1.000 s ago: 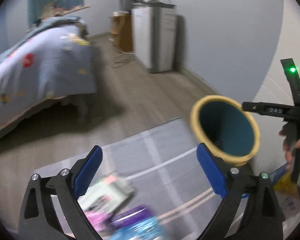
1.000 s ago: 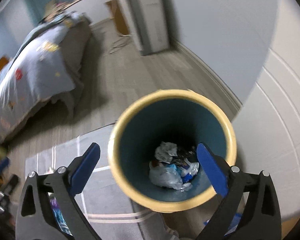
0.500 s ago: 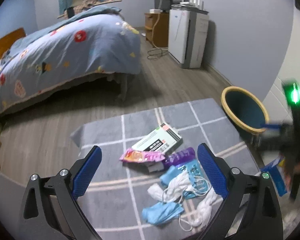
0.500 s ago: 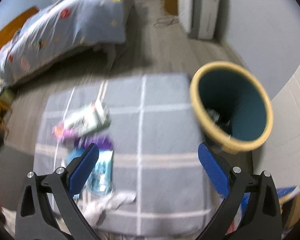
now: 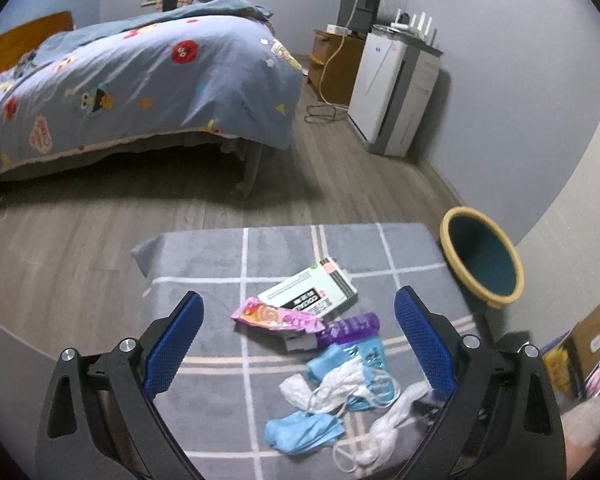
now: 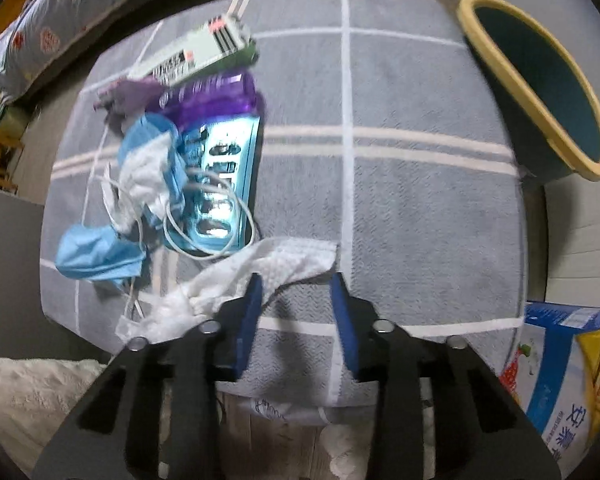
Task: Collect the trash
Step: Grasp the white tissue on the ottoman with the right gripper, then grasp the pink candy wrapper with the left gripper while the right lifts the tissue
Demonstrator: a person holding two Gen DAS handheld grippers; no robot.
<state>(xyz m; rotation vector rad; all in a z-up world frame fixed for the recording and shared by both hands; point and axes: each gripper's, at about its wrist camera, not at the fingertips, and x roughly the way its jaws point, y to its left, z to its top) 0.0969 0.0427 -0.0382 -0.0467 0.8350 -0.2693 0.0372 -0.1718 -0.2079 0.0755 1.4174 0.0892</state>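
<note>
From the left wrist view, the left gripper (image 5: 299, 334) hangs above the grey rug (image 5: 204, 264) with its blue fingers (image 5: 175, 344) spread wide apart and nothing between them. Framed in that gap lies the litter: a white box (image 5: 314, 292) farthest out, a pink wrapper (image 5: 274, 317) in front of it, a purple packet (image 5: 350, 326) just to the right, and nearer the gripper a blue mask (image 5: 302, 432) tangled with white tissue (image 5: 388, 424). Off to the right, past the rug's edge, stands the bin (image 5: 484, 260) — yellow rim, dark teal inside. A bed (image 5: 140, 80) fills the far left.

From the right wrist view, the right gripper (image 6: 296, 282) sits low over the rug (image 6: 420, 220), its fingers (image 6: 340, 304) narrowed but still parted, the tips on either side of one end of the tissue (image 6: 268, 268) — whether they actually pinch it I cannot tell. Ahead and left of it lie a pale blue blister pack (image 6: 220, 184), the mask (image 6: 96, 252), the purple packet (image 6: 216, 96) and the box (image 6: 204, 54). The bin (image 6: 540, 88) is far right, well apart from the pile. A printed carton (image 6: 568, 380) lies near the right finger.
</note>
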